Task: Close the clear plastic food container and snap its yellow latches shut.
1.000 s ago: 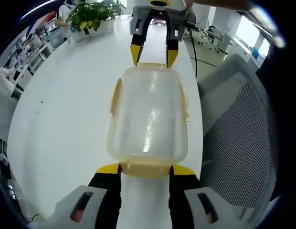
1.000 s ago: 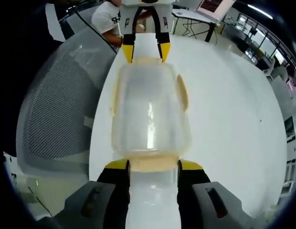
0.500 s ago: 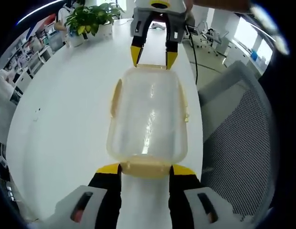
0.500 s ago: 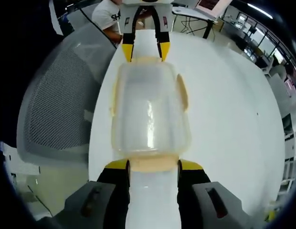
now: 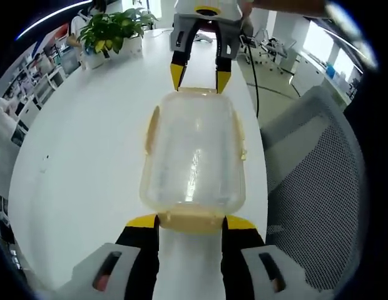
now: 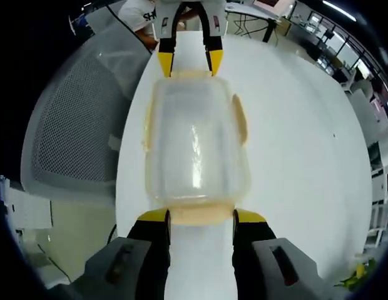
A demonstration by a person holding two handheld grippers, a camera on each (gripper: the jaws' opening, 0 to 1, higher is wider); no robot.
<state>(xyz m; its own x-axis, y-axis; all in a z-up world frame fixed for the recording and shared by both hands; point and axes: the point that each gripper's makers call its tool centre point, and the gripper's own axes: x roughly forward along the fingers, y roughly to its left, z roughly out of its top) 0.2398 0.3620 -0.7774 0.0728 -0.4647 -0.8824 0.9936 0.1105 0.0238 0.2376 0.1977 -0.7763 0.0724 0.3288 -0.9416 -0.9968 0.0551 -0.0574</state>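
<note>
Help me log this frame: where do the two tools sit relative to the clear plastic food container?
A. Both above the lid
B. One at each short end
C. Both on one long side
B: in the left gripper view the left tool straddles the near yellow end latch of the clear plastic food container, and the right tool meets the far end.

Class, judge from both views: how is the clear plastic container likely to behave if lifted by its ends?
The container looks empty, so probably light. Its thin clear walls may flex. The glossy lid suggests it could slip between the left gripper and right gripper.
</note>
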